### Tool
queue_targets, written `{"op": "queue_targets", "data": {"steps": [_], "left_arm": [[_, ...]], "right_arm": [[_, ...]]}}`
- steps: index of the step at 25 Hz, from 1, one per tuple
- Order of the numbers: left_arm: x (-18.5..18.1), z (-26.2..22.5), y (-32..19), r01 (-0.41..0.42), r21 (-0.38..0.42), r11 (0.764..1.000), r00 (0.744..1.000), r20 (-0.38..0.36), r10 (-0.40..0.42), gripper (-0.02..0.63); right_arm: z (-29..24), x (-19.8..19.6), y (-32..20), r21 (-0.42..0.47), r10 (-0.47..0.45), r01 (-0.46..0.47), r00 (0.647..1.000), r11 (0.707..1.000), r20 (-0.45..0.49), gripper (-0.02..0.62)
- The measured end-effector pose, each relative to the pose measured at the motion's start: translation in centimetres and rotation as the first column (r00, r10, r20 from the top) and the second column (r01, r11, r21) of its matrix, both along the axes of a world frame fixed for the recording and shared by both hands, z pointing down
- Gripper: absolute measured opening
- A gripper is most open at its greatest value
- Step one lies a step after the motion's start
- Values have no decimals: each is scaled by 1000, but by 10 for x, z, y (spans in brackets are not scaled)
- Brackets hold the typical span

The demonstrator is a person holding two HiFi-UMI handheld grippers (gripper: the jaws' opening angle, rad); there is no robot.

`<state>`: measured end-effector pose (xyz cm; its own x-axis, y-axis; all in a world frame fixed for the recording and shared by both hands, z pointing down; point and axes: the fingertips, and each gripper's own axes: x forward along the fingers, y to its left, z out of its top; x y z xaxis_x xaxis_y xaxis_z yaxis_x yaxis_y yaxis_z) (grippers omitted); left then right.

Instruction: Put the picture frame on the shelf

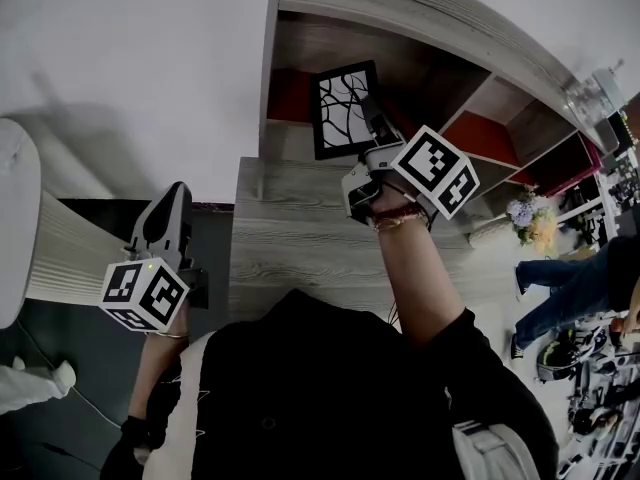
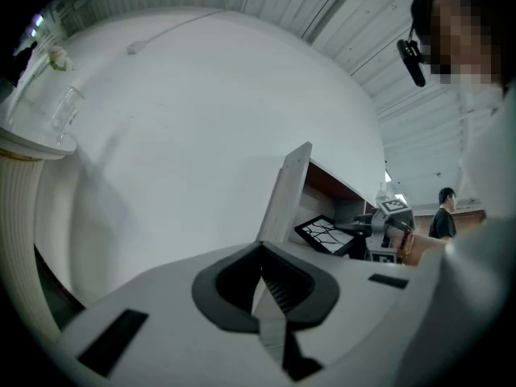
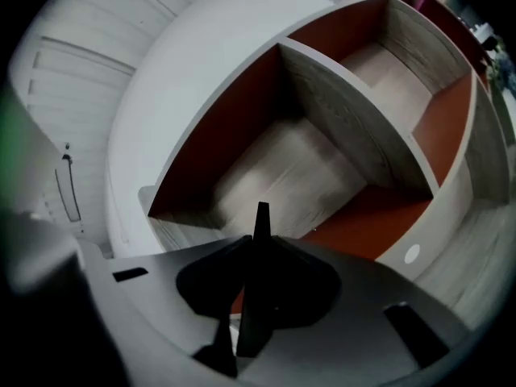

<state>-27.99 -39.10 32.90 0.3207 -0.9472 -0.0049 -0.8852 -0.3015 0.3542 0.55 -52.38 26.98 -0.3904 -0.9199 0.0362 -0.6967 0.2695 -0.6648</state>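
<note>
Pinching tilted picture frame (image 1: 343,108) at its 4 o'clock edge in right gripper (image 1: 371,116) fingers, left gripper (image 1: 170,208) closed empty; risks toppling on shelf (image 1: 420,13) at release.

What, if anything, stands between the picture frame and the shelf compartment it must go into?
Nothing visible does. The right gripper has its jaws closed on the picture frame at the mouth of the shelf's left compartment. The right gripper view shows that compartment's wooden floor bare ahead of the frame.
</note>
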Motion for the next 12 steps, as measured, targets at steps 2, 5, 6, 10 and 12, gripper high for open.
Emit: {"op": "queue_targets", "data": {"steps": [2, 5, 6, 10, 12], "left_arm": [[0, 0, 0, -2, 0, 1000, 1000, -2, 2, 12], [0, -1, 0, -2, 4, 1000, 1000, -6, 2, 12], [0, 0, 0, -3, 5, 1000, 1000, -6, 3, 12], [0, 2, 1, -6, 6, 1000, 1000, -5, 6, 12], [0, 2, 1, -6, 6, 1000, 1000, -3, 6, 12]], "right_arm": [[4, 3, -4, -42, 13, -10, 997, 999, 73, 75], [8, 5, -6, -76, 34, -24, 991, 997, 131, 74], [9, 6, -6, -80, 42, -31, 989, 996, 141, 74], [17, 11, -11, -118, 83, -56, 968, 991, 237, 74], [23, 14, -13, -141, 108, -69, 951, 988, 289, 74]]}}
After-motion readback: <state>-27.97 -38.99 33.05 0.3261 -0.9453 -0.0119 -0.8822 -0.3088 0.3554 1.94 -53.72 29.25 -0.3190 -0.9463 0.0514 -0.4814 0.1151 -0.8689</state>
